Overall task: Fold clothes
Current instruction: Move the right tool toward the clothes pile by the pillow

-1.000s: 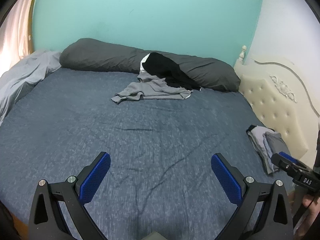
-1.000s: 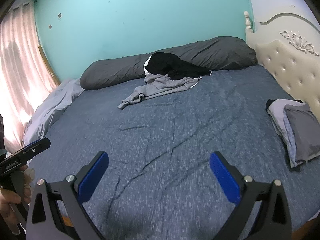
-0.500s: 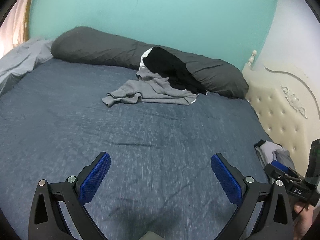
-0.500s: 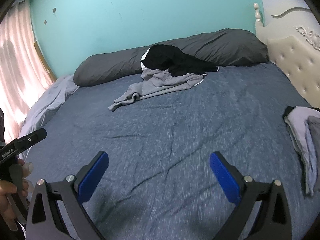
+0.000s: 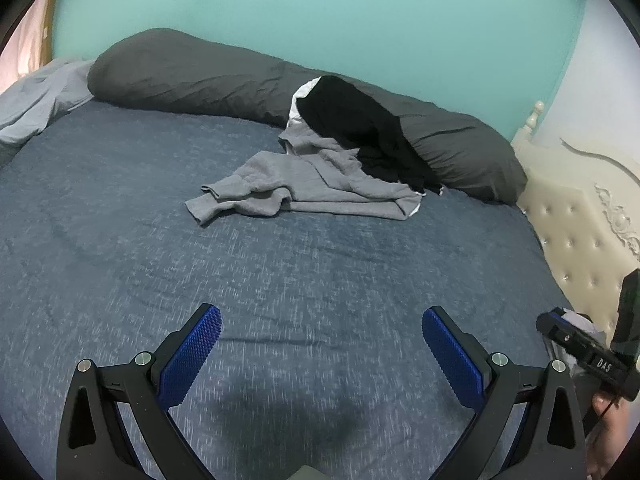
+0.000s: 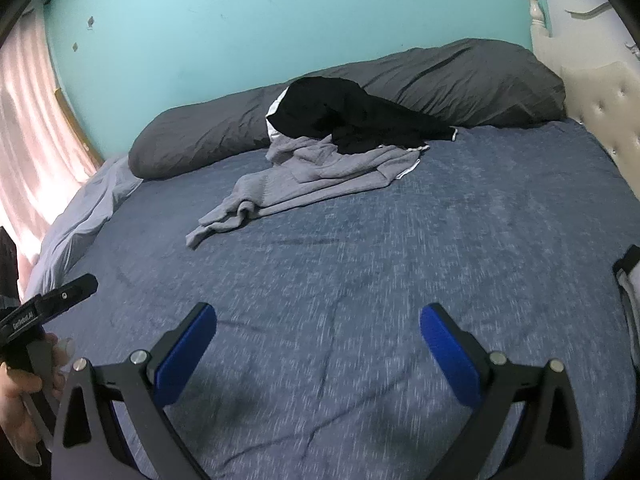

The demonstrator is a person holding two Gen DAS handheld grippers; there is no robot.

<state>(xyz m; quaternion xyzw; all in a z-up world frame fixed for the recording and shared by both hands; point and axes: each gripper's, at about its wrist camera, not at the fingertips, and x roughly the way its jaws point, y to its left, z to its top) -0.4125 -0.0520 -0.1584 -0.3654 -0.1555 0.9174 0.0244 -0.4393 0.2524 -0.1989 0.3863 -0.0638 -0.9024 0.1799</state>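
Observation:
A crumpled grey garment lies on the blue bed, with a black garment heaped partly over it and against the long dark pillow. My left gripper hangs open over bare bedspread, well short of the clothes. My right gripper is open too, empty, equally far from the pile. The right gripper's tip shows at the left wrist view's right edge. At the left edge of the right wrist view, a hand holds the left gripper's tip.
A long dark grey pillow runs along the teal wall. A pale grey blanket lies bunched at the bed's left side. The cream tufted headboard stands on the right. Folded clothes sit at the right edge.
Both grippers have moved forward over the bed toward the clothes pile, which now looks larger. The folded stack has slid to the right edge of view. Both stay open.

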